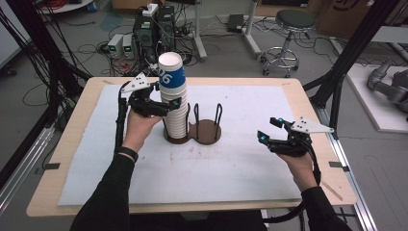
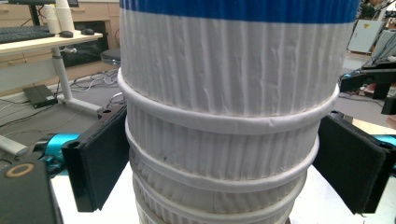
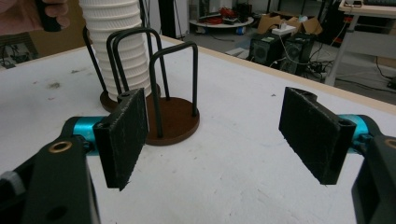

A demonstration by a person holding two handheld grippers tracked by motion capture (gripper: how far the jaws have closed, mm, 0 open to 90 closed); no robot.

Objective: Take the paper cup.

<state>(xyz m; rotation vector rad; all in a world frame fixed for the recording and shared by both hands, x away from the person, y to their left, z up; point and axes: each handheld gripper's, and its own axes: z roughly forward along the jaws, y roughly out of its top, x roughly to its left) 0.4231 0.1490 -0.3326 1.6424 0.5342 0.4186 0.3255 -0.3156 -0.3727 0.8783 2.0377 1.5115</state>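
A tall stack of ribbed white paper cups [image 1: 174, 108], its top cup banded in blue, stands in the left ring of a dark brown two-ring wire holder [image 1: 208, 133]. My left gripper [image 1: 167, 107] reaches in from the left at mid-height. In the left gripper view the stack [image 2: 229, 116] sits between the jaws, and both black pads [image 2: 100, 163] lie against its rims. My right gripper [image 1: 268, 129] hovers over the mat to the right of the holder, open with nothing between its pads [image 3: 123, 135]. Its view shows the holder [image 3: 173, 123] and the stack [image 3: 119, 51] ahead.
A white mat [image 1: 240, 163] covers most of the wooden table [image 1: 72, 144]. The holder's right ring [image 1: 214, 126] holds no cups. Beyond the table stand computers, cables and a stool [image 1: 288, 33] on the floor. Black frame posts rise at both sides.
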